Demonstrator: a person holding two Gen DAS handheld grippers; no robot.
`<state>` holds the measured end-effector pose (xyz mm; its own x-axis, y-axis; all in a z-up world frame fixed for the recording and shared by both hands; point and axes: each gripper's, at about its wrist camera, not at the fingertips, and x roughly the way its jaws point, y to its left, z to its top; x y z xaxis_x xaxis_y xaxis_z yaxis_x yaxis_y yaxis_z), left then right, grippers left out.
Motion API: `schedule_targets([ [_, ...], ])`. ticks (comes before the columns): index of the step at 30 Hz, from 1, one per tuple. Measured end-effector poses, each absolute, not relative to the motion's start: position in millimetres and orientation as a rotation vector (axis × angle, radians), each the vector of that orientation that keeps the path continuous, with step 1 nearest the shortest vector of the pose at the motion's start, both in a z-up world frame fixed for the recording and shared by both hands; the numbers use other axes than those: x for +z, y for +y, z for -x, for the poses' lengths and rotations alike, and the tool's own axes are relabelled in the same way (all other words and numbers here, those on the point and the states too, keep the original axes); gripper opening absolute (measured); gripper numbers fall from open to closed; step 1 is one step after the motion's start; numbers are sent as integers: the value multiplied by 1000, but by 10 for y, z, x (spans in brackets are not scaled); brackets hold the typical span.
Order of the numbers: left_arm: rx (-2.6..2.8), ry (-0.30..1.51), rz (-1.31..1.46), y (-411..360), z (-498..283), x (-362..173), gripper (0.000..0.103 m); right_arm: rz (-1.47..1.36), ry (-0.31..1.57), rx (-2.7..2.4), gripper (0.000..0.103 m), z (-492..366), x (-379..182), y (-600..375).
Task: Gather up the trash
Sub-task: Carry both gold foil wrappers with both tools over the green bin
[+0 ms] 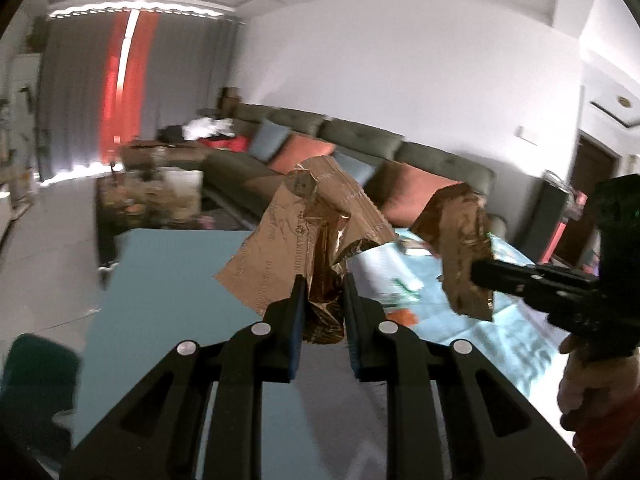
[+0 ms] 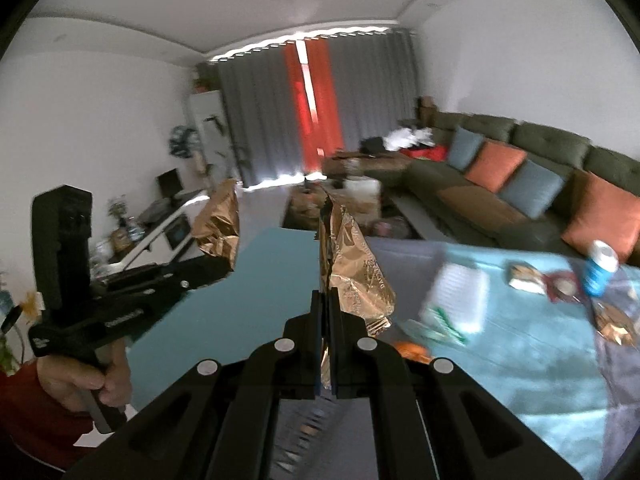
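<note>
Two crumpled foil wrappers, one clenched in the left gripper (image 1: 324,292) and one in the right gripper (image 2: 328,300), were held clear above the table (image 1: 168,264) (presumably for carrying to a bin).

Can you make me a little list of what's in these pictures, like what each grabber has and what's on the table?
left gripper: shut on a crumpled gold wrapper
right gripper: shut on another gold wrapper
both wrappers: lifted above the table
still on table: blue bottle, scattered packets
background: sofa with cushions, curtains

copper wrapper (image 1: 320,240); teal tablecloth (image 1: 160,280)
</note>
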<state>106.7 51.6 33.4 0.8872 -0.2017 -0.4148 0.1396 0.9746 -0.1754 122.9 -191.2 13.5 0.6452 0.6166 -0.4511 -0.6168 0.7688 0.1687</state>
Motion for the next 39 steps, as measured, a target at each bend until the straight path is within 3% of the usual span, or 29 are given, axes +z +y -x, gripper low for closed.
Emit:
schedule_targets([
  [26, 320, 358, 222, 2607, 729, 565, 19, 159, 472, 1132, 2, -814, 430, 181],
  [39, 453, 425, 289, 3325, 1130, 253, 19, 254, 563, 1241, 2, -808, 213, 1045],
])
